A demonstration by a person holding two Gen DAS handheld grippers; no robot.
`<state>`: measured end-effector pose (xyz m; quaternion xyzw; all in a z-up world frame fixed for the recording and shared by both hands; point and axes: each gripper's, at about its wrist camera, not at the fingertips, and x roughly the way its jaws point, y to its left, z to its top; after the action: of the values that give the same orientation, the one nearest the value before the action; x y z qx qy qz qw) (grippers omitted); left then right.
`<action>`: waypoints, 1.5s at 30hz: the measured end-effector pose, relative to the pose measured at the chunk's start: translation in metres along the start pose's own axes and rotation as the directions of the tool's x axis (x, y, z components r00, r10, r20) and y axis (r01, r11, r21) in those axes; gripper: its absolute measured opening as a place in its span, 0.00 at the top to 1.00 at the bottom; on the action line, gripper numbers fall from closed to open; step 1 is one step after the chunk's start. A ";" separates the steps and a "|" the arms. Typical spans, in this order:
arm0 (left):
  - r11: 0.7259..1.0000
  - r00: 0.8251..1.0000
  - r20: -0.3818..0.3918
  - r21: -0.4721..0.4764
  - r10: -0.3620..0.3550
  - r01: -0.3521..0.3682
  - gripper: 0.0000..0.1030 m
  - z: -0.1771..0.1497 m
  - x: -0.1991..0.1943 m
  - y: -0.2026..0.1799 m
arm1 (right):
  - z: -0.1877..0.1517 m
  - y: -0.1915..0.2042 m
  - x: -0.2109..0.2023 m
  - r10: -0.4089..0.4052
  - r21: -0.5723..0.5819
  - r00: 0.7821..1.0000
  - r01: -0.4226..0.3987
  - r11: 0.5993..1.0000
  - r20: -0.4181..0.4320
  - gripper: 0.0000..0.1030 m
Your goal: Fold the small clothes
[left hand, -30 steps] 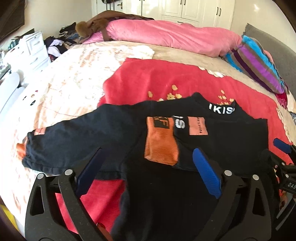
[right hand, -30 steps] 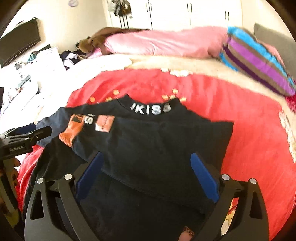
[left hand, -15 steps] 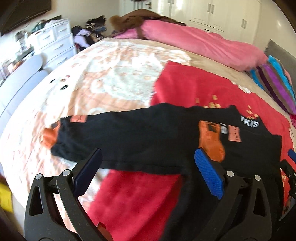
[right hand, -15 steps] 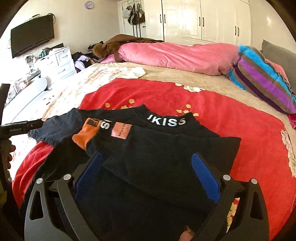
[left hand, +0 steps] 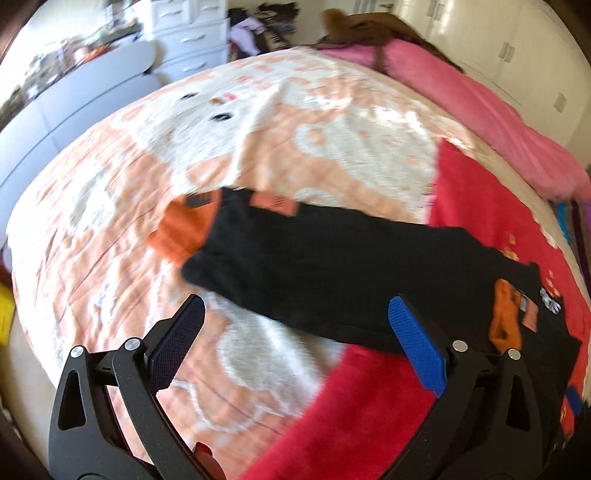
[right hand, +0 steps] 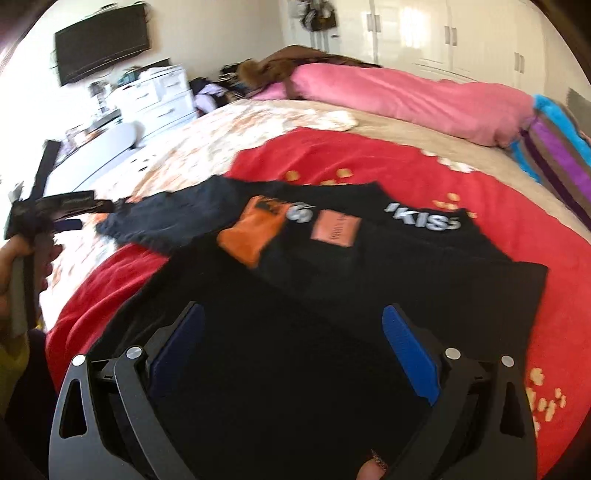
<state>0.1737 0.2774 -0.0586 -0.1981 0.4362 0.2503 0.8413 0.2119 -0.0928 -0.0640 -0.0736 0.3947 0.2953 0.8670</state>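
A small black sweater (right hand: 332, 280) with white lettering on its collar lies on the red blanket (right hand: 517, 229). Its right sleeve is folded across the chest, orange cuff (right hand: 255, 229) up. The left sleeve (left hand: 332, 266) stretches straight out over the peach bedspread and ends in an orange cuff (left hand: 184, 229). My left gripper (left hand: 295, 332) hovers open just in front of that sleeve, nothing between its fingers. My right gripper (right hand: 291, 339) stands open low over the sweater's body. In the right wrist view a hand holds the left gripper (right hand: 66, 214) at the far left.
A pink quilt (right hand: 406, 99) and a striped pillow (right hand: 557, 158) lie at the back of the bed. White drawers (left hand: 192, 40) and a pile of clothes (left hand: 255, 33) stand beyond the bed's left side. White wardrobes (right hand: 443, 33) line the far wall.
My left gripper has swung left along the outstretched sleeve toward its cuff, still open. The right gripper has shifted only slightly over the sweater body.
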 end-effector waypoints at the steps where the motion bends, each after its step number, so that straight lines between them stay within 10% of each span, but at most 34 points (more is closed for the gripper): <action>1: 1.000 1.000 -0.006 -0.025 0.009 -0.009 0.09 0.001 0.004 0.009 | -0.001 0.007 0.002 0.017 -0.012 1.000 -0.017 1.000 -0.004 0.06; 11: 0.952 0.998 -0.023 -0.302 -0.062 0.052 0.11 0.002 0.031 0.072 | -0.012 0.044 0.009 0.080 -0.117 0.996 -0.084 0.990 -0.042 0.06; 19: 0.895 0.994 0.028 -0.432 -0.106 0.107 0.84 0.006 0.048 0.090 | -0.012 0.030 0.011 0.042 -0.076 0.999 -0.044 0.996 -0.035 0.06; 22: 0.890 0.990 0.057 -0.434 -0.129 0.141 0.92 0.007 0.044 0.090 | -0.012 0.023 0.012 0.031 -0.052 0.999 -0.032 0.998 -0.035 0.06; 33: 0.942 0.932 0.237 -0.130 -0.273 0.309 0.93 0.012 -0.053 0.007 | 0.001 -0.041 -0.002 -0.007 0.179 1.000 0.008 0.984 -0.008 0.06; 45: 0.848 0.854 0.059 0.166 -0.517 0.502 0.93 -0.052 -0.082 -0.171 | -0.004 -0.164 -0.059 -0.162 0.527 0.985 0.106 0.843 0.061 0.06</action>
<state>0.2019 0.0920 0.0010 -0.2321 0.3416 -0.0047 0.9107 0.2727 -0.2547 -0.0406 0.1519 0.4087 0.1194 0.8920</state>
